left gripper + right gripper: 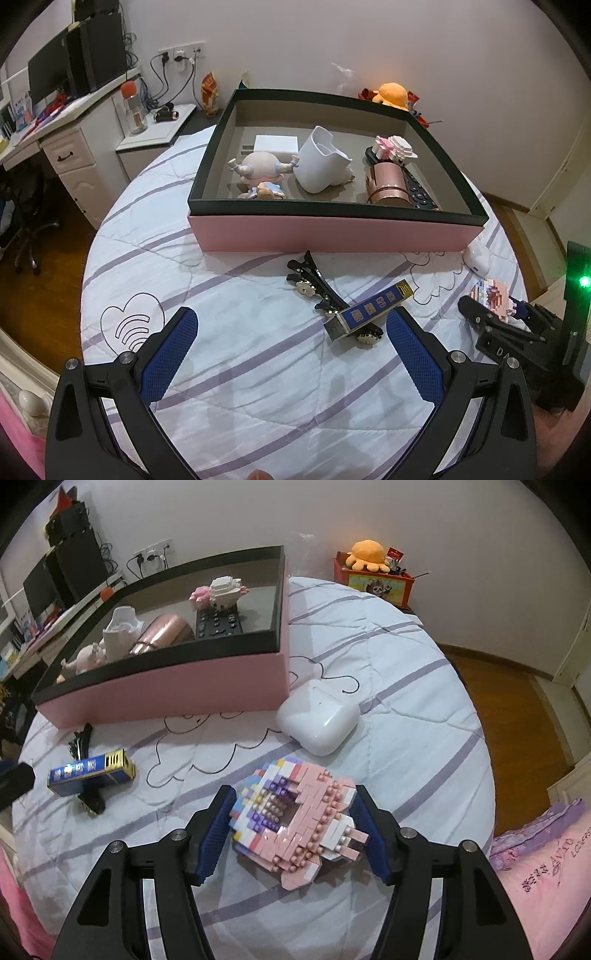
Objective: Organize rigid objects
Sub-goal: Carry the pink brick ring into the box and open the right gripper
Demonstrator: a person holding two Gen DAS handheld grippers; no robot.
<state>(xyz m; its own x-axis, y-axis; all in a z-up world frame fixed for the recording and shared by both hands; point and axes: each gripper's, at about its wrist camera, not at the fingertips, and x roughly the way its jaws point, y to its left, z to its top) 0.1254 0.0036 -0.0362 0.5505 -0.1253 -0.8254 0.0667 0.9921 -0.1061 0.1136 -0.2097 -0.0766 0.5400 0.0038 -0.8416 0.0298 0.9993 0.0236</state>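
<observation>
Fingers of our right gripper (293,821) squeeze the pink and white toy-brick model (295,823) on the striped white bed quilt (406,709). Our left gripper (291,339) has wide, empty fingers near the blue and gold box (365,312).

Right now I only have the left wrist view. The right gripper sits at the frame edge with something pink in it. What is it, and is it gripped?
Observer: A pink brick-built figure; both pads of the right gripper press its sides.
Operator: What is the white thing by the box corner?
Observer: A closed white earbud case, lying on the quilt beside the pink box.
Operator: Anything beyond the bed there?
Observer: A red bin with an orange plush toy on top.
</observation>
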